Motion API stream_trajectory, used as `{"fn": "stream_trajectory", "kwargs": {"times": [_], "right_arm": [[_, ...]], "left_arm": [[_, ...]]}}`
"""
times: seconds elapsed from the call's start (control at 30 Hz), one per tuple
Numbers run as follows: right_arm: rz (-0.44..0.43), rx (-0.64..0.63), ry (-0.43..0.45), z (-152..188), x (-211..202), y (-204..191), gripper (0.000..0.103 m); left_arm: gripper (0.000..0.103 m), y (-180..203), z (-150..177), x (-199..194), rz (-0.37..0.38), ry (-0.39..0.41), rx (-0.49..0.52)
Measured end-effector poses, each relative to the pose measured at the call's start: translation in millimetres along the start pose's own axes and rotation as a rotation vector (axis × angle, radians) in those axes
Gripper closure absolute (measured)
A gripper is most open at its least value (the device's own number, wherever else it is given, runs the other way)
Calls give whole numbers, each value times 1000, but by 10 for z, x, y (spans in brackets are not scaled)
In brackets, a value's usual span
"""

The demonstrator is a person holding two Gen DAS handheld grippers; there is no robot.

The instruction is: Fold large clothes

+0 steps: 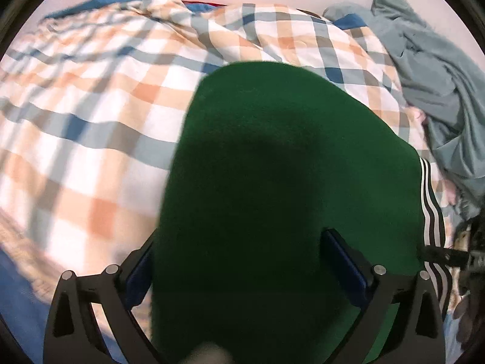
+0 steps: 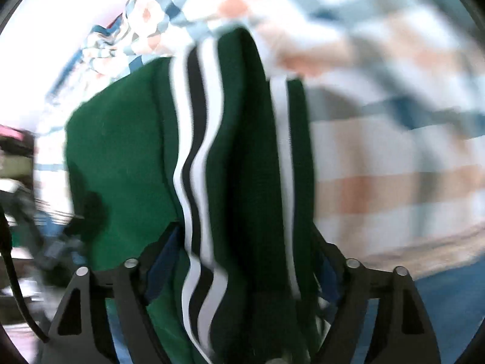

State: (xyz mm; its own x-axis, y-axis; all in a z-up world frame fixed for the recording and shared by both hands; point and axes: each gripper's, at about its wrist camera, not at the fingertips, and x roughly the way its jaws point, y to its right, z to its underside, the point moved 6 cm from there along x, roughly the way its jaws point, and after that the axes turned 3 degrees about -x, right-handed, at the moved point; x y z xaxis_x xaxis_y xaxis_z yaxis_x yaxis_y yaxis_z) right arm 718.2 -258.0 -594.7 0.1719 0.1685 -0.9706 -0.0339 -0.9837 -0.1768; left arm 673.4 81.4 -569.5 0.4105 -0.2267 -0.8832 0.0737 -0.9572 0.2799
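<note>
Your left gripper (image 1: pixel 242 261) is close to the camera, and its two blue pads (image 1: pixel 348 270) stand wide apart. The green garment (image 1: pixel 288 182) fills the space between them. The left pad is at the garment's left edge and the right pad lies on top of the cloth, but the pads do not press the cloth together, so the jaws are open.

Your right gripper (image 2: pixel 239 261) also has its jaws spread. The garment (image 2: pixel 127 151) hangs or lies in folds between its fingers, with white and black stripes (image 2: pixel 197 139) that run down the middle of the view. The picture is blurred here. The blue pads (image 2: pixel 157 273) are partly hidden behind the cloth, and I cannot tell for sure whether they touch it; they look apart from each other and not clamped.

Farther away, the garment rests on a checked cover (image 1: pixel 91 106) with orange, blue and grey squares, which spreads to the left and behind it. In the left wrist view the striped edge (image 1: pixel 430 212) of the garment is on the right side, and the tip of the other gripper (image 1: pixel 448 254) shows just beside it.

At the far right of that view, a grey-blue cloth (image 1: pixel 439 75) lies crumpled on the cover, apart from the garment. A blue sheet (image 1: pixel 18 288) shows at the lower left edge.
</note>
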Motion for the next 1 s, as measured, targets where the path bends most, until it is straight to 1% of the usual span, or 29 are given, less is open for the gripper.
{"fn": "stream_trajectory", "kwargs": {"times": [0.03,0.07,0.1,0.13,0.17,0.2,0.3,0.37,0.4,0.43,0.47,0.5,0.57,0.6,0.67,0.7,0.77,0.8,0.9,1.0], "right_arm": [[80,-29,36,76,-142,-20,20],[141,-53,65,170,-270,-44,19],[181,-62,80,235,-373,-202,18],[210,-68,91,324,-474,-274,17],[238,-71,98,466,-590,-289,16],[255,-70,104,613,-714,-634,16],[290,-71,127,1124,-1085,-863,16],[306,-82,148,1415,-1400,-1064,16],[312,-89,158,1500,-1533,-1027,16],[315,-90,173,1642,-1816,-1195,15],[316,-91,186,1741,-2028,-1248,15],[311,-96,197,1831,-2233,-1284,15],[312,-107,234,2004,-2674,-1355,15],[314,-115,256,2097,-2923,-1404,15],[314,-115,297,2243,-3350,-1467,15],[310,-113,317,2316,-3572,-1484,15],[318,-113,361,2492,-4002,-1541,15],[313,-113,384,2578,-4227,-1563,15],[304,-110,427,2799,-4764,-1615,15],[300,-108,458,2997,-5206,-1704,15]], "left_arm": [[0,54,-6,-144,-43,15,19],[0,76,17,-305,-85,44,35],[0,118,70,-524,-153,68,58],[0,129,118,-643,-181,75,67],[0,154,182,-806,-225,86,78],[0,189,279,-1016,-277,91,81],[0,296,484,-1459,-323,107,95],[0,388,629,-1803,-316,114,91],[0,452,696,-1996,-311,113,86],[0,526,745,-2164,-295,114,80],[0,609,804,-2399,-289,121,80],[0,694,809,-2534,-292,126,83],[0,863,868,-2938,-289,148,90],[0,910,900,-3079,-286,154,89],[0,1023,963,-3418,-262,166,81],[0,1097,1011,-3645,-265,169,84],[0,1206,1098,-3978,-259,174,87],[0,1239,1128,-4078,-255,175,88],[0,1391,1270,-4570,-250,193,83],[0,1532,1389,-4948,-249,209,93]]}}
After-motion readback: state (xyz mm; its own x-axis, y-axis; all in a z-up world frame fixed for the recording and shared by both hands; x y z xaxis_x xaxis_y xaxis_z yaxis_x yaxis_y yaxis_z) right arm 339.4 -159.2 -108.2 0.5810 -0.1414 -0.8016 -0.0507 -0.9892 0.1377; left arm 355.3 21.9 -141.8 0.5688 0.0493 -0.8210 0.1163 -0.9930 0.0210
